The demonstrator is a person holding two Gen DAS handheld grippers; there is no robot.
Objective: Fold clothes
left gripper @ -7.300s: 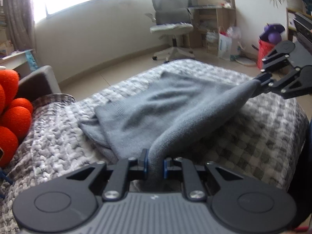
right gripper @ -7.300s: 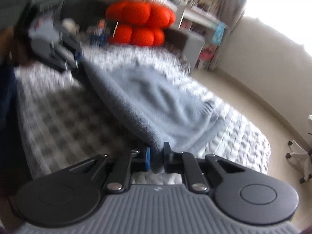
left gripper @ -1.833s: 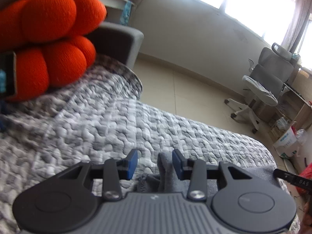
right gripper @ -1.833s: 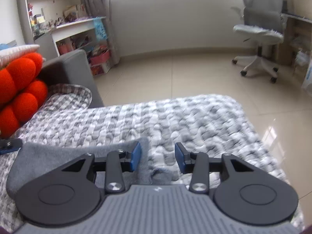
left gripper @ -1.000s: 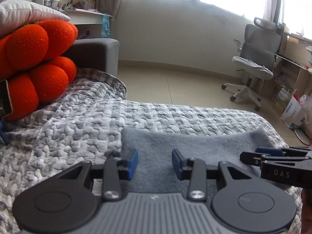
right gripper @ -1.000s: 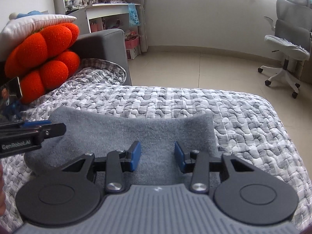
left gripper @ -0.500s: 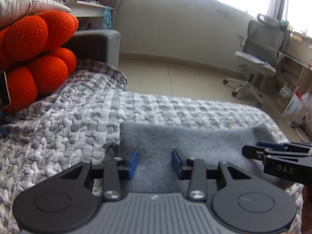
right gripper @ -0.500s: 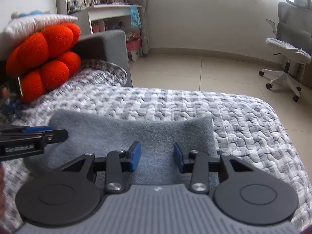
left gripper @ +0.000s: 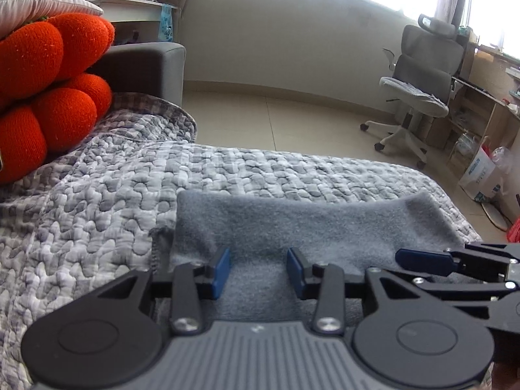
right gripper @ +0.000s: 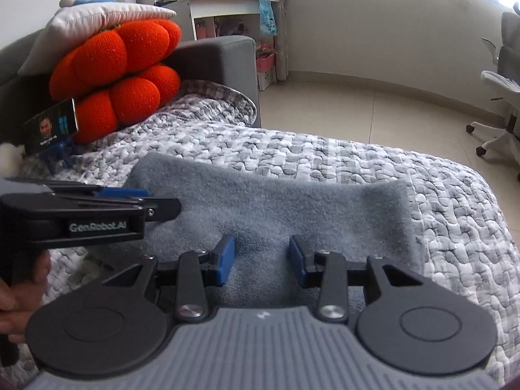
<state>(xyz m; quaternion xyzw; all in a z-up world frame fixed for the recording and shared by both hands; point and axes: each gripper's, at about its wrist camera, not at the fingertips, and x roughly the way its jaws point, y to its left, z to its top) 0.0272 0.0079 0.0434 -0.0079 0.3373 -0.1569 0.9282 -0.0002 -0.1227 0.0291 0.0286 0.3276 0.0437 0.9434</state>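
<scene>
A bed [left gripper: 107, 214] under a grey-and-white quilted cover fills both wrist views, and the task's thing, a grey fleecy garment [left gripper: 302, 221], lies on it as a flat, already doubled band running across the near part of the quilt, just ahead of both claws. Behind it at the head end sits a lumpy orange knitted cushion [right gripper: 120, 74] with a pale pillow [right gripper: 97, 22] on top, and a grey office chair [left gripper: 419, 87] stands well apart on the tiled floor. The garment looks soft, thick and light; I judge it will drape and sag between two holds rather than keep a line, and its nap should grip the pads well, so slipping is a small risk. The best holds seem to be the two ends of the near edge, pinching through all layers so the fold does not come apart. The left claw [left gripper: 258, 271] stands partly open with its blue pads over the cloth and nothing pinched between them; the right claw [right gripper: 261, 265] is likewise partly open and empty above the garment's near edge. A small phone [right gripper: 52, 126] on a blue stand shows a screen too small to read. On the left claw's side, seen from the right wrist, white lettering reads "GenRobot.AI".
</scene>
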